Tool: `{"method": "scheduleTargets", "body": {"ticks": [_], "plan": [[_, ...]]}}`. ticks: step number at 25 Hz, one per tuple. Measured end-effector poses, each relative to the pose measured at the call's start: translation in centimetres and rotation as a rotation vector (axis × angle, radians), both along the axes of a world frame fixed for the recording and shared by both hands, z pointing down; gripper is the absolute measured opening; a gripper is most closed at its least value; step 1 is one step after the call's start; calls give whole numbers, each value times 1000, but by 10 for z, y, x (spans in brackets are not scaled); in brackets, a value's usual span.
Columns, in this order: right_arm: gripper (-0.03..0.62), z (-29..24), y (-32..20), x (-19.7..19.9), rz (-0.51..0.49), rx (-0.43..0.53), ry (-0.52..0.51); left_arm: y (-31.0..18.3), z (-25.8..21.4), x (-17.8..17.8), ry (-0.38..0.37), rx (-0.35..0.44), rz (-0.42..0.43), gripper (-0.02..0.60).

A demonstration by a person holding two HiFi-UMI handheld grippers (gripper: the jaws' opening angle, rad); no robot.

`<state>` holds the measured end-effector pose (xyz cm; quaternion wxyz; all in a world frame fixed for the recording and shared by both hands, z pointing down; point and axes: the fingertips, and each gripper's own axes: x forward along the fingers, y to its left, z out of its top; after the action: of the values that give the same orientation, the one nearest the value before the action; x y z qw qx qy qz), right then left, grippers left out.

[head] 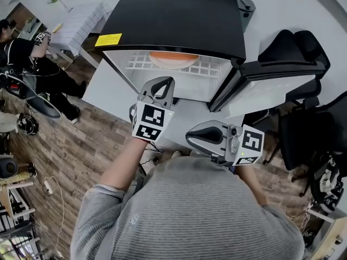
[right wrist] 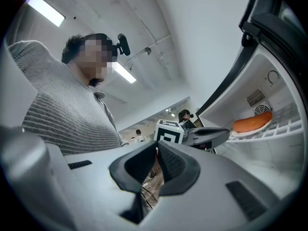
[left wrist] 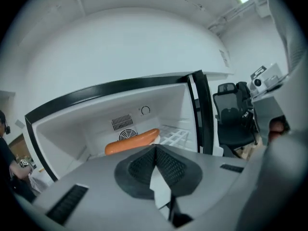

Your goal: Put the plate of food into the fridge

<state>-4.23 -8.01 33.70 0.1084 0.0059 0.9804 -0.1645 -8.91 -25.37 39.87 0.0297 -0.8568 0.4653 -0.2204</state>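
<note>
1. Plate of food (head: 173,59): it already sits inside the fridge (head: 173,20), on the white wire shelf (head: 211,68) in the upper part of the open compartment, towards the back wall.
2. The placing step looks done. Neither gripper touches the plate, and it rests on the shelf on its own.
3. The door (head: 276,77) stands swung wide to the right. Shutting it is probably all that is left, if that counts as part of the job.
4. The food is one smooth, orange, elongated piece, something like a sausage. It lies flat across a pale plate whose rim just shows beneath it in the right gripper view (right wrist: 252,124). In the left gripper view (left wrist: 132,141) it lies in front of the round fan grille (left wrist: 127,134) on the back wall. Nothing else can be seen on that shelf.
5. The left gripper (head: 162,83) hangs just in front of the open compartment, below the shelf and clear of the plate. Its own view (left wrist: 156,148) shows its jaws pressed together with nothing between them.
6. The right gripper (head: 190,137) is held nearer the person's chest, to the right, pointing left across the body. Its own view (right wrist: 156,146) shows its jaws together at the tips as well, with nothing in them and only floor behind.
7. The fridge is a small one standing on a white bench (head: 105,91), with a black chair (head: 298,53) to its right beyond the door.
</note>
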Motion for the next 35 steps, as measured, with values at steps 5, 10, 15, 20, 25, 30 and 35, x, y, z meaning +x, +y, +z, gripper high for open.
{"method": "scheduleTargets", "body": {"ticks": [5,10,15,20,25,30,35], "plan": [[15,3,1,-2,-4,-2,19,18,-11,-1,156,-15,-15,11],[15,7,2,-5,-15,-15,34,35,-15,3,238,-19,21,11],[15,9,6,-13,-60,-21,42,48,-15,20,250,-13,113,11],[15,11,8,-22,-113,-41,50,55,-16,24,258,-6,142,11],[15,17,8,-29,-155,-69,68,57,-15,23,262,-2,148,11],[15,19,9,-31,-177,-80,77,58,-19,26,251,21,164,11],[15,19,9,-32,-169,-80,82,59,-17,25,277,-1,170,11]]}}
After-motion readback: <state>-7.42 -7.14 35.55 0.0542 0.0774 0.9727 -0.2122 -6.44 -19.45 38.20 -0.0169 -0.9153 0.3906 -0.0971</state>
